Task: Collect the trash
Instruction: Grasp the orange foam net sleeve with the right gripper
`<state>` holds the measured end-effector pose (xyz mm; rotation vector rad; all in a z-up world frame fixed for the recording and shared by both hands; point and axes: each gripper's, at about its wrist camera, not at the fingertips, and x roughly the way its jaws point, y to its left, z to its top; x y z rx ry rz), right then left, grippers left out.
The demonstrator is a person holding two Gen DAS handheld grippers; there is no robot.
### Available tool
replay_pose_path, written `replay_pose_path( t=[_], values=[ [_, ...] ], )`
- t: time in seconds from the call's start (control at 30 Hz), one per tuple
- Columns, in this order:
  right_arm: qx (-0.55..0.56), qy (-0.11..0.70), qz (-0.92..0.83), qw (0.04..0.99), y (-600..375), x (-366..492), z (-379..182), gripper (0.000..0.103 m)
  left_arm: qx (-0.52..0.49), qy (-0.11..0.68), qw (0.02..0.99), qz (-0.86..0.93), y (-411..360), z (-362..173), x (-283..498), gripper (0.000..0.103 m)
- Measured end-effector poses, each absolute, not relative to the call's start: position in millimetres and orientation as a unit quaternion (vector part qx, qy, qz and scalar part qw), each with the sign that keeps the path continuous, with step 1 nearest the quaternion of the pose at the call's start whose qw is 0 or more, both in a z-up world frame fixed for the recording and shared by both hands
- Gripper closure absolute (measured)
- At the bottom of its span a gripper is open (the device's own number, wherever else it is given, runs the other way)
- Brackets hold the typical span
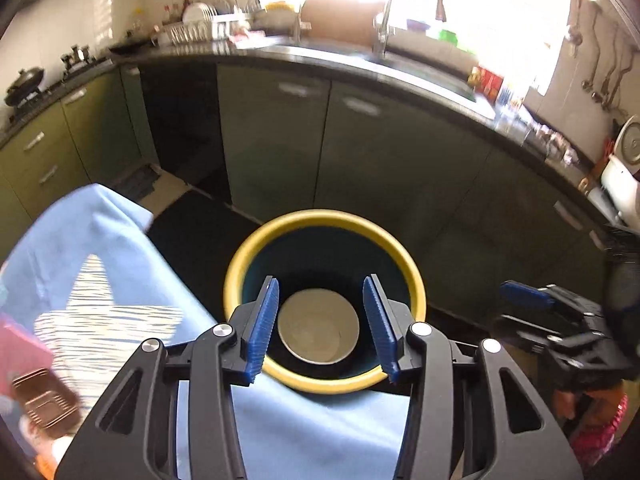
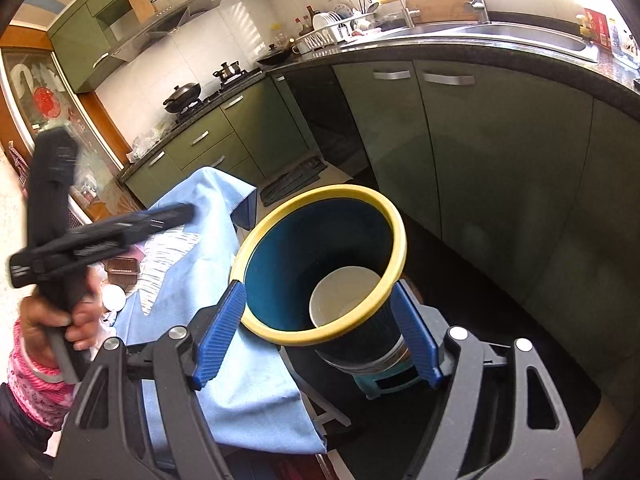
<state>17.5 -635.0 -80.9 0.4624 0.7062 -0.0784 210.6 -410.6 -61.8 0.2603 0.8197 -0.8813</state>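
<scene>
Blue cloth (image 1: 120, 248) lower left, green cabinets (image 2: 460, 152) upper right; left gripper (image 1: 320, 320) wide over bin (image 1: 244, 264), right gripper (image 2: 320, 336) wide.

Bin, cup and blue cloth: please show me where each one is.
Bin (image 2: 256, 236): right wrist view, yellow rim, left side.
Cup (image 1: 318, 326): left wrist view, its pale inside, within the bin.
Blue cloth (image 2: 256, 380): right wrist view, hanging part.

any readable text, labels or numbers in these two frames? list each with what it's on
None can be read.
Red box by the sink: print too small and blurred.
Red emblem on the glass door: not legible.
Trash bin, paper cup inside it, blue cloth: no print visible.
</scene>
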Motion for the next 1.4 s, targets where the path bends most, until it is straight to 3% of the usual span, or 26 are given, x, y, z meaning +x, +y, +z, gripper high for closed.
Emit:
replay_pose_path(
  t=[0.23, 0.43, 0.77, 1.23, 1.3, 1.37, 1.4],
  values=[
    [0.198, 0.359, -0.009, 0.912, -609, 36, -83, 0.032, 0.074, 0.313, 0.869, -0.376, -297, -3, 183, 0.027],
    [0.158, 0.377, 0.051, 0.911, -552, 64, -81, 0.032, 0.062, 0.273, 0.921, -0.271, -184, 16, 165, 0.015],
    [0.099, 0.404, 0.234, 0.879, -415, 119, -71, 0.032, 0.01, 0.273, 0.952, -0.141, -44, -5, 140, 0.012],
    [0.098, 0.453, 0.352, 0.813, -315, 188, -74, 0.032, -0.013, 0.281, 0.954, -0.107, 2, -21, 118, 0.012],
    [0.098, 0.457, 0.363, 0.806, -311, 191, -73, 0.04, -0.016, 0.284, 0.953, -0.105, 6, -24, 117, 0.012],
    [0.098, 0.46, 0.376, 0.799, -306, 191, -72, 0.058, -0.019, 0.285, 0.953, -0.104, 7, -25, 117, 0.012],
    [0.097, 0.461, 0.376, 0.798, -305, 191, -72, 0.079, -0.019, 0.286, 0.952, -0.104, 8, -25, 117, 0.012]
  ],
)
